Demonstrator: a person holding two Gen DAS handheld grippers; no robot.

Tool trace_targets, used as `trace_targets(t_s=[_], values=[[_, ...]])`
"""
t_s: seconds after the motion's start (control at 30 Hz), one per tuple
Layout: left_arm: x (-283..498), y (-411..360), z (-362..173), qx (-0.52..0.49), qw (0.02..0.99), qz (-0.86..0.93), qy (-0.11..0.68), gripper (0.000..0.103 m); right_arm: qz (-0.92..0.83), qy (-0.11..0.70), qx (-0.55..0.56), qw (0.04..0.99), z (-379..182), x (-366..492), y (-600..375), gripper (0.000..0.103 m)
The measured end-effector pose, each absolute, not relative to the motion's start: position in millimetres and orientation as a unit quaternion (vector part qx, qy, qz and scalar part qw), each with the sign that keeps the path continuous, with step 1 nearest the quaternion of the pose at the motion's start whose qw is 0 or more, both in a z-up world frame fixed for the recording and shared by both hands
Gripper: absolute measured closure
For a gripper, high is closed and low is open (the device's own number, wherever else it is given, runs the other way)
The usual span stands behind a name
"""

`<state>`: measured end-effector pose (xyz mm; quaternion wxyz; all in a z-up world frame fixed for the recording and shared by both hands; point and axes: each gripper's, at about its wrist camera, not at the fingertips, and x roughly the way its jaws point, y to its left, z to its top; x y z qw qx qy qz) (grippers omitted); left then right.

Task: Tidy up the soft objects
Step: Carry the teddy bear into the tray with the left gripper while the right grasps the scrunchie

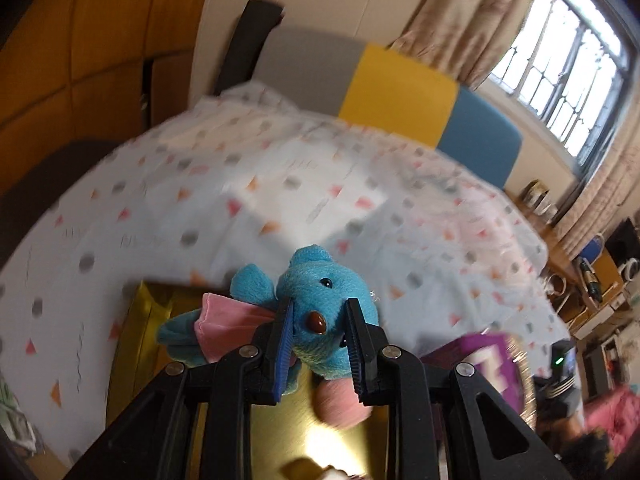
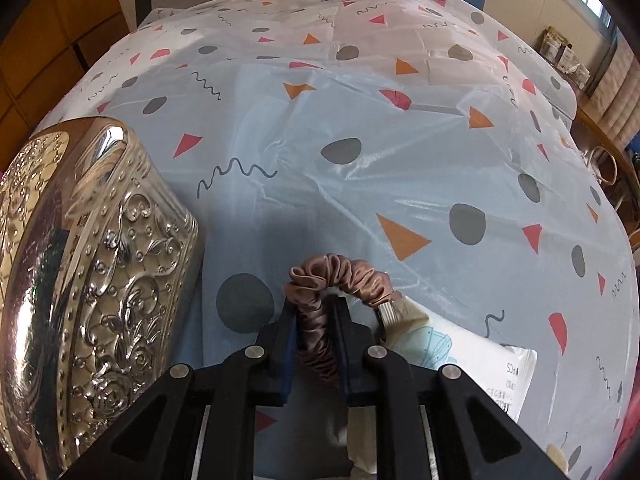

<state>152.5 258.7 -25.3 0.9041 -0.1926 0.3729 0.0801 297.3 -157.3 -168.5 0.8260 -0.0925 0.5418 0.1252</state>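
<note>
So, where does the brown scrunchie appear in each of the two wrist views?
Left wrist: the scrunchie is not in it.
Right wrist: the scrunchie sits low at centre, pinched by the right gripper.
Shared landmark: the patterned cover with triangles and dots.

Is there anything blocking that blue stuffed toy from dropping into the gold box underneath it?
Nothing visible does. The left gripper is clamped on the blue plush toy, holding it right above the gold box, whose shiny inside shows open below. A pinkish soft lump hangs beneath the toy; too blurred to tell what it is.
</note>
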Motion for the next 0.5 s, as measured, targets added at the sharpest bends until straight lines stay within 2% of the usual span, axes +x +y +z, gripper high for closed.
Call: trace_targets(t_s=[0.2, 0.3, 0.37, 0.5], values=[[164.1, 263.1, -78.9, -0.216, 0.878, 0.087, 0.418, 0.074, 0.112, 0.546, -0.103, 0.824, -166.5, 291.9, -148.8, 0.087], [168.6, 266.4, -88.3, -0.230, 0.873, 0.102, 0.419, 0.062, 0.106, 0.547, -0.100, 0.824, -165.1, 289.5, -150.7, 0.087], [162.4, 268.3, -87.7, -0.242, 0.874, 0.108, 0.408, 0.044, 0.105, 0.546, -0.097, 0.826, -165.3, 289.9, -150.6, 0.087], [144.3, 262.0, -77.1, -0.225, 0.884, 0.118, 0.393, 0.040, 0.103, 0.543, -0.091, 0.828, -165.9, 290.8, -151.7, 0.088]])
